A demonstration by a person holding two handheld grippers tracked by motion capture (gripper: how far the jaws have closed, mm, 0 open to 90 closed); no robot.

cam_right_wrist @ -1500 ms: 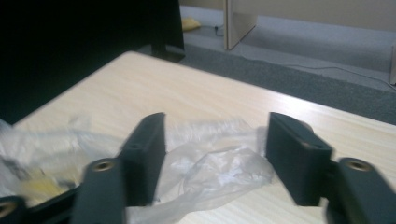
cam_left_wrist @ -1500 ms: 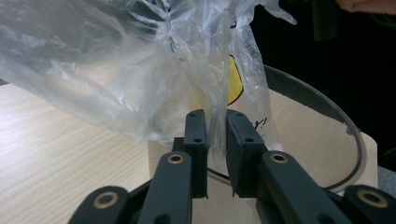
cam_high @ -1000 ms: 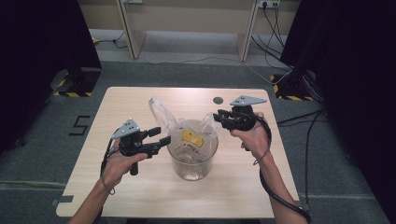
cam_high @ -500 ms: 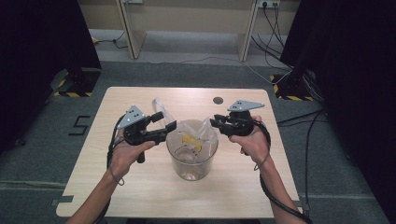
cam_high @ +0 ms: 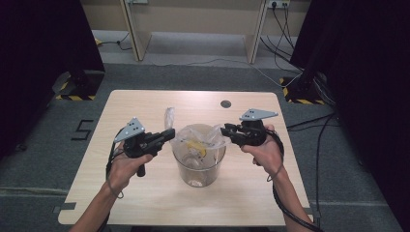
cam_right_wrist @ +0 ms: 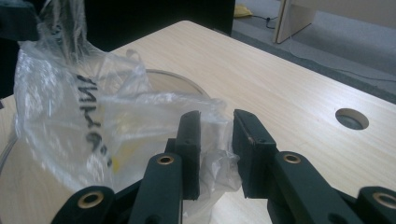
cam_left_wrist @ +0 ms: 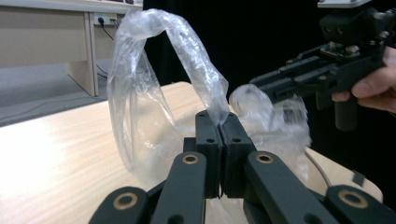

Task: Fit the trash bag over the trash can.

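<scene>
Our left gripper (cam_left_wrist: pixel 219 123) has just closed its jaws on a loop of the clear plastic bag (cam_left_wrist: pixel 154 93). Our right gripper (cam_right_wrist: pixel 217 121) stands narrowly parted around crumpled film; we cannot tell whether it pinches. The bag sits mouth-up in the clear container (cam_high: pixel 199 164), blurring a yellow item (cam_high: pixel 196 146) inside.

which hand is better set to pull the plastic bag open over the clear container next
Left, probably. The left gripper is shut on the bag's handle loop; the right gripper's jaws stand apart around crumpled bag film.
</scene>
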